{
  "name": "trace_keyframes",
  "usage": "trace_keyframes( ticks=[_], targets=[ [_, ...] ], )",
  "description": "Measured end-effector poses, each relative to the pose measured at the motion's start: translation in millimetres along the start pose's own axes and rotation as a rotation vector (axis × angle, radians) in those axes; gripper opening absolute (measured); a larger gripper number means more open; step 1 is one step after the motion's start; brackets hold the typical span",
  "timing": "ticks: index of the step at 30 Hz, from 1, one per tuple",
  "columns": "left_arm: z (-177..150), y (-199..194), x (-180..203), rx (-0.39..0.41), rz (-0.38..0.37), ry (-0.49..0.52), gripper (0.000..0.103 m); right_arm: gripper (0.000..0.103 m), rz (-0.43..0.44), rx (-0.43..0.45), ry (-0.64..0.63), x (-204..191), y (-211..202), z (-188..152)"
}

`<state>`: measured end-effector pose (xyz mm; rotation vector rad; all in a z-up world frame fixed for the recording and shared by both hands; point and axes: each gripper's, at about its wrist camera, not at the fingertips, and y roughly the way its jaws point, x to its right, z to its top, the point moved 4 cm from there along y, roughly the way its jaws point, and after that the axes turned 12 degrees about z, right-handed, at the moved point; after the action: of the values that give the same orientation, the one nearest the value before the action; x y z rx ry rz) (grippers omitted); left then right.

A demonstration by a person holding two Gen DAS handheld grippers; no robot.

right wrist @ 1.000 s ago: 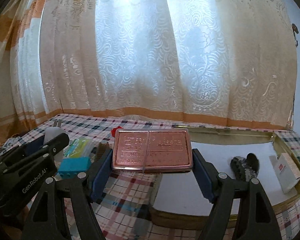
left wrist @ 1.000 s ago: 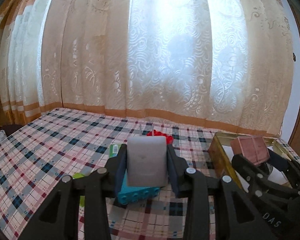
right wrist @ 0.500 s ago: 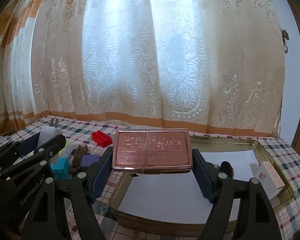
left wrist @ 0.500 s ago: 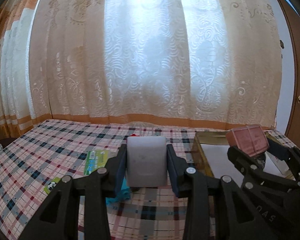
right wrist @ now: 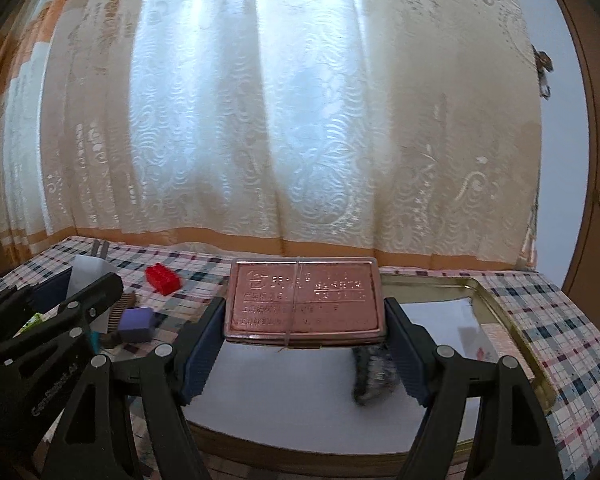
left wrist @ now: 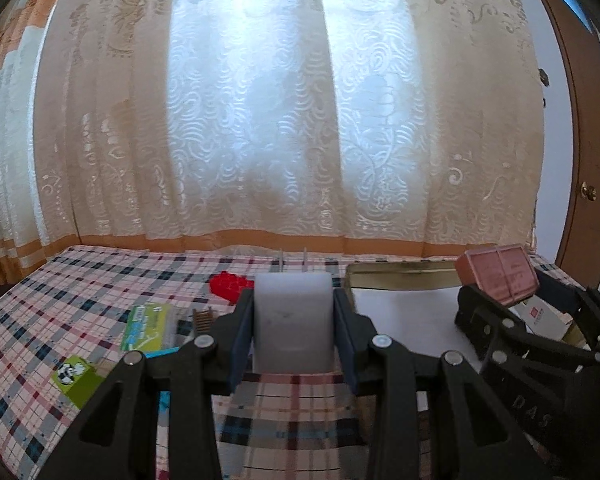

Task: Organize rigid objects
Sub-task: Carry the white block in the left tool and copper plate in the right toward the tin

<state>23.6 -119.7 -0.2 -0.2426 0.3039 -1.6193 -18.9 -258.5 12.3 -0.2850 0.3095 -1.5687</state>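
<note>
Both jaws still clenched: copper tin point(right wrist: 302, 298) now above tray point(right wrist: 512, 320), white plug point(left wrist: 293, 322) nearer

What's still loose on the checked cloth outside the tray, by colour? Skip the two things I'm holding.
Red: 1, brick
Purple: 1, block
Green: 2, packet and small cube
Brown: 1, comb
Teal: 1, brick, mostly hidden
Total: 6
Held, not counted: white charger, copper tin.

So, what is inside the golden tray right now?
The golden tray holds a white sheet, a dark speckled object and a small white box. The copper tin in the right gripper hides part of its floor.
</note>
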Motion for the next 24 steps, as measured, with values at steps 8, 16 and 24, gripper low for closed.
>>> trace_keyframes(
  ticks=[8,16,24],
  targets=[
    [2,1,26,-0.004,-0.034,0.023,0.037,0.078,-0.046,0.008,0.003,27,-7,-1],
    [2,1,47,-0.01,-0.059,0.047,0.037,0.078,-0.097,0.002,0.029,56,-11,-2],
    [3,3,70,-0.028,-0.097,0.067,0.037,0.078,-0.16,-0.011,0.072,87,-15,-5]
  ],
)
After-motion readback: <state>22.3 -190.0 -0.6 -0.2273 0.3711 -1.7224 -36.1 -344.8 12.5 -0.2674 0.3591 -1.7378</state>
